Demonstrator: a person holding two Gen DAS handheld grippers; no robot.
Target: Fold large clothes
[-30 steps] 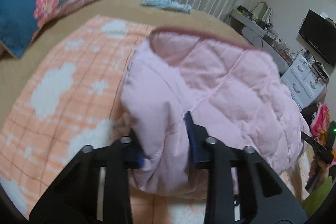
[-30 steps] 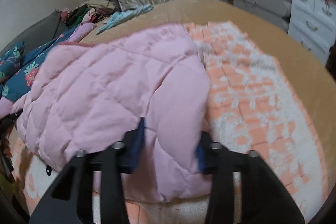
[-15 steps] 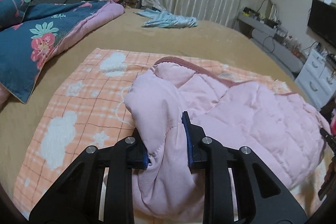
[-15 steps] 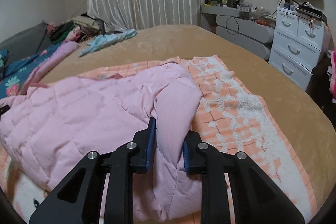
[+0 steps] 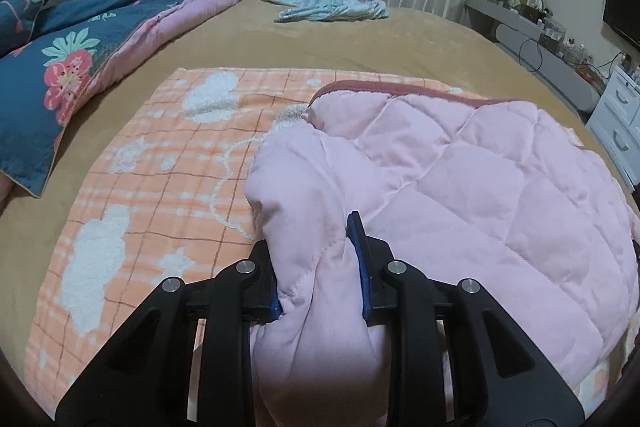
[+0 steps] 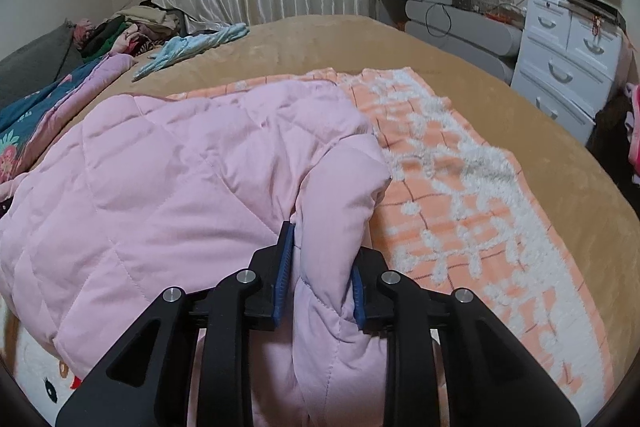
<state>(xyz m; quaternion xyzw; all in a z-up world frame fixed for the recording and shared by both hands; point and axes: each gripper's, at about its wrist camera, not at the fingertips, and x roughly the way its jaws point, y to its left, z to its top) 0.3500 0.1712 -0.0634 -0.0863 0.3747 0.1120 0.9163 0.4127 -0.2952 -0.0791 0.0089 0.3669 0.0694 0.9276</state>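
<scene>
The pink quilted padded jacket (image 5: 460,187) lies across the orange checked fleece blanket (image 5: 152,187) on the tan bed (image 5: 340,43), long axis side to side. The left tool (image 5: 316,267) pinches one bunched end; the right tool (image 6: 320,267), its jaws just easing wider, clamps the other. Only the right view shows the white drawer chest (image 6: 560,67).

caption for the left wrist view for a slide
Left tongs pinch a fold of pink quilted jacket over an orange checked blanket.

On the tan bed (image 5: 360,39), a light blue garment (image 5: 332,10) lies beyond the orange checked blanket (image 5: 160,179); a floral quilt (image 5: 68,67) is left of the blanket.
</scene>
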